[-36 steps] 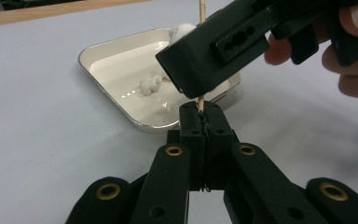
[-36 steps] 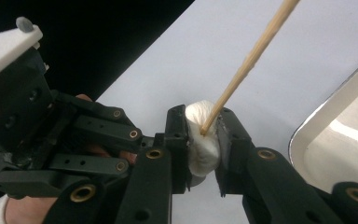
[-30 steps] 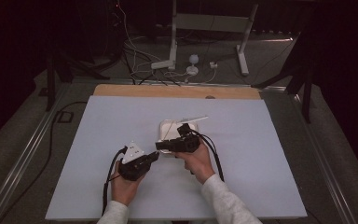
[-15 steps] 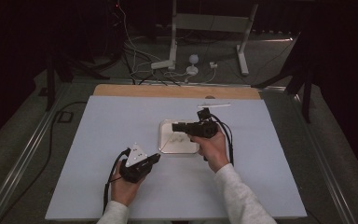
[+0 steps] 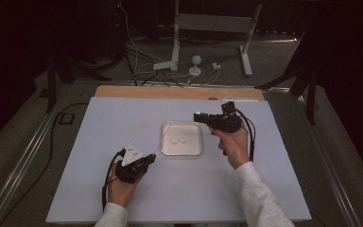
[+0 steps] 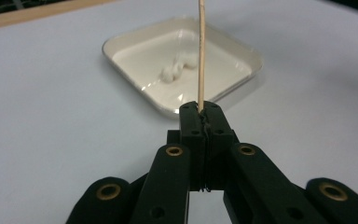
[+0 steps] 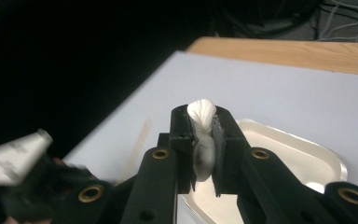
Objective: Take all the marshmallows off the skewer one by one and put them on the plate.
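Left gripper [image 6: 200,112] clamps thin wooden skewer [image 6: 200,51], long axis aimed toward white tray [image 5: 166,147]. Right gripper [image 7: 201,116] — raised beside tray's far right corner — pinches soft white piece [image 7: 202,112], probably marshmallow; two remain in tray.

We cannot follow the thin wooden stick [image 6: 200,51] to its far end: the top edge of the left gripper view cuts it off, and its lower end is buried between the closed jaws. In the right gripper view, the white soft piece [image 7: 202,140] is mostly hidden by the jaws pinching it. The tray [image 7: 303,154] runs behind them. The other gripper [image 7: 23,163] is a blur at the lower left.
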`<state>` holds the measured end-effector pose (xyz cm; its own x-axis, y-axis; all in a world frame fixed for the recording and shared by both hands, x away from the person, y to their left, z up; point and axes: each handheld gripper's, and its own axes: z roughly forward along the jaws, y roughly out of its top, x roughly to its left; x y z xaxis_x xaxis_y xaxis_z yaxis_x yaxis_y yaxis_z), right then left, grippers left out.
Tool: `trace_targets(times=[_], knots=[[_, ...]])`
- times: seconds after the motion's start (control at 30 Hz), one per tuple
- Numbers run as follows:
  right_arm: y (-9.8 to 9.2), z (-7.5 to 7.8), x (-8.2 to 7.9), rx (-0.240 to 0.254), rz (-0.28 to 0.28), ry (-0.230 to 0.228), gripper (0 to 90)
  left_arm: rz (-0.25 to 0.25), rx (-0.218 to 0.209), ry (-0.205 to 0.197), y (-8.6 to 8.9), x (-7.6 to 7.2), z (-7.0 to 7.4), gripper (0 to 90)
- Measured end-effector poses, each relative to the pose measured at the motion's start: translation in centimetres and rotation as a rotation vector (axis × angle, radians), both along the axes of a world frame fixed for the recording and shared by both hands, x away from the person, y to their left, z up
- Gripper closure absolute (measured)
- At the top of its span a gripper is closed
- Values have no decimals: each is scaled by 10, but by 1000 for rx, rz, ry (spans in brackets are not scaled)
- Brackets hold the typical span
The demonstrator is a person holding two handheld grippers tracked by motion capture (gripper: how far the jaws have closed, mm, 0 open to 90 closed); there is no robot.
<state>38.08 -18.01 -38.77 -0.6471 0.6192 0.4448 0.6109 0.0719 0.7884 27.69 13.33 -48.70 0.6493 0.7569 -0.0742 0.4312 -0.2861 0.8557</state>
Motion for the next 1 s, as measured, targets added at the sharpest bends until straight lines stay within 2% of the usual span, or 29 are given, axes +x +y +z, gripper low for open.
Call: trace_targets(times=[0.23, 0.4, 1.0], knots=[[15, -20, -1, -35, 33, 14, 800, -3, -23, -2, 1, 0, 1, 900], [20, -29, 0, -63, 41, 16, 793, 5, -45, -3, 3, -1, 3, 900], [28, -60, 8, -175, 0, 33, 768, 9, -73, 5, 4, 0, 4, 899]])
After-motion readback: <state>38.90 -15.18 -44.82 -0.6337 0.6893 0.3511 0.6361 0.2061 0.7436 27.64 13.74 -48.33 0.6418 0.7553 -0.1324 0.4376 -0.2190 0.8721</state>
